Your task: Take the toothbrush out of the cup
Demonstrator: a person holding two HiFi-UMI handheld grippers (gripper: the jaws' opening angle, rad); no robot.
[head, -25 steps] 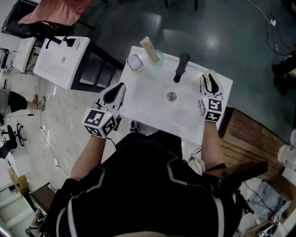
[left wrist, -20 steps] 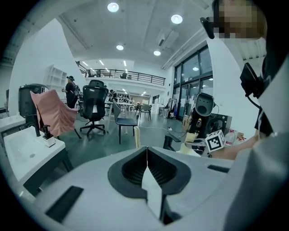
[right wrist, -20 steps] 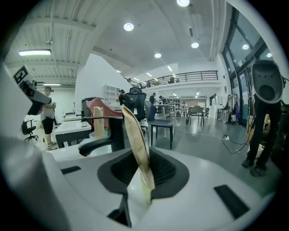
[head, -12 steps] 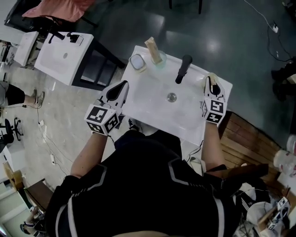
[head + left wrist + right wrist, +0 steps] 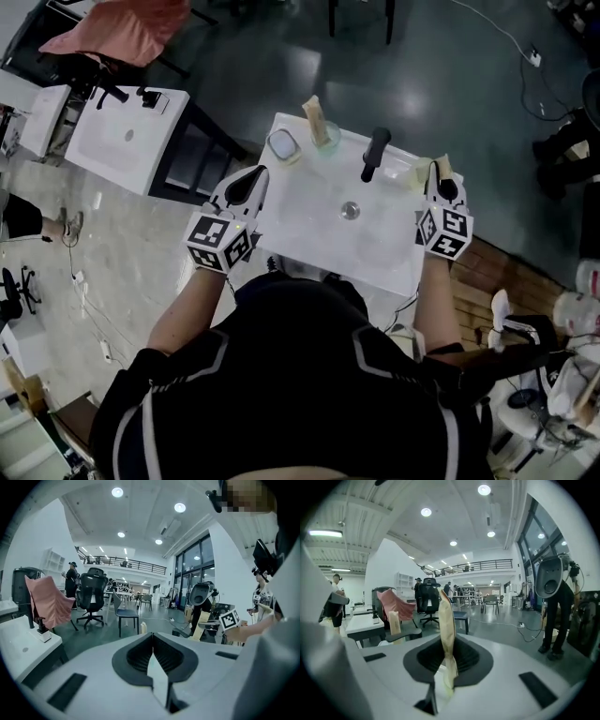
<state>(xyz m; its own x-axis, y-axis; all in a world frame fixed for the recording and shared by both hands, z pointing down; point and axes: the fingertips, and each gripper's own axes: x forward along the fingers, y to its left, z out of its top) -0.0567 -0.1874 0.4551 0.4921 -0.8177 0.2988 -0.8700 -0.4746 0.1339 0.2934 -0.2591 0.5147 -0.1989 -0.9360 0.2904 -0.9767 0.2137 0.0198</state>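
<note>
Sink, white with a black tap, fills the middle of the head view. The left gripper hovers over its left edge. The right gripper is at the right rear corner, holding the toothbrush in its tan wrapper. A pale cup sits just beside it. A second cup at the back holds another tan pack.

Left gripper view: the left gripper has its jaws clenched on nothing.

Right gripper view: the right gripper has its jaws clamped on the toothbrush, which stands upright between them.
</note>
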